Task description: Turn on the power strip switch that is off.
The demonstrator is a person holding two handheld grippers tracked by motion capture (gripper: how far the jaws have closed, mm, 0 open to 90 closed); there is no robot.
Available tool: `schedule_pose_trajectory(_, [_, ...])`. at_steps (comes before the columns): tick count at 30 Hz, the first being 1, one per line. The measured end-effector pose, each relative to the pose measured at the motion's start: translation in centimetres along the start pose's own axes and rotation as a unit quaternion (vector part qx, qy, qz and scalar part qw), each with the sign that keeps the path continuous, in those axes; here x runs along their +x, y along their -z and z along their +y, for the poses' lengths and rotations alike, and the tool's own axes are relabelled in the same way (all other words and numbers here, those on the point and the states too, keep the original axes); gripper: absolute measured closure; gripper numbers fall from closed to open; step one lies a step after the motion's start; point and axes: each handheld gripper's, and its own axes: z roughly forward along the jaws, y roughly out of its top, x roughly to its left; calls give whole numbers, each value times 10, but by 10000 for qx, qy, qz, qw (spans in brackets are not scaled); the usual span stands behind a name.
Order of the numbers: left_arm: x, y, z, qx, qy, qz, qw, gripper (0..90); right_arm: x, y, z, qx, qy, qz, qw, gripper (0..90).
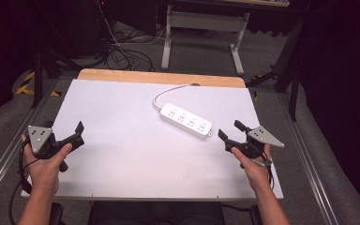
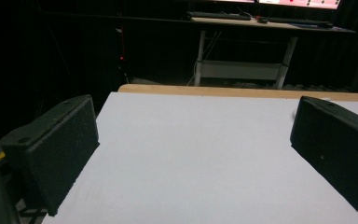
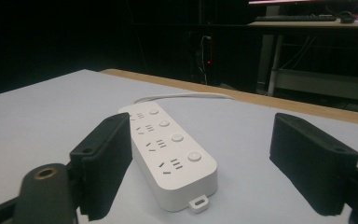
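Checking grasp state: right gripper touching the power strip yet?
Apart. High view shows bare table between the right gripper and the power strip; jaws stand open.

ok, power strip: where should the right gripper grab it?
Probably the near short end of the power strip, across its width. It lies flat, pointing at the open right gripper, and its cord leaves the far end. Come in low along the table.
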Motion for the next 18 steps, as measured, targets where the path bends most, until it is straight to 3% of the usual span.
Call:
schedule_pose_trajectory(5, [0,-1,0,18,-35,-17,10000,16,0,2,1,-23,-15,20,10000,304])
schedule_pose_trajectory(7, [0,-1,0,18,-43,-22,10000,16,0,3,2,-55,1,70,10000,401])
schedule_pose_trajectory(8, [-1,-1,0,4,-41,-23,10000,16,0,3,2,-55,1,70,10000,401])
schedule_pose_trajectory(9, [-1,-1,0,1,-25,-24,10000,16,0,5,4,-60,12,99,9999,518])
schedule_pose_trajectory(10, [-1,-1,0,2,-27,-26,10000,16,0,5,4,-60,12,99,9999,518])
schedule_pose_trajectory(12, [-1,-1,0,3,-27,-30,10000,17,2,7,7,-131,54,182,9997,677])
schedule_pose_trajectory(18, [-1,-2,0,5,-36,-37,10000,17,6,10,12,-203,157,314,9992,838])
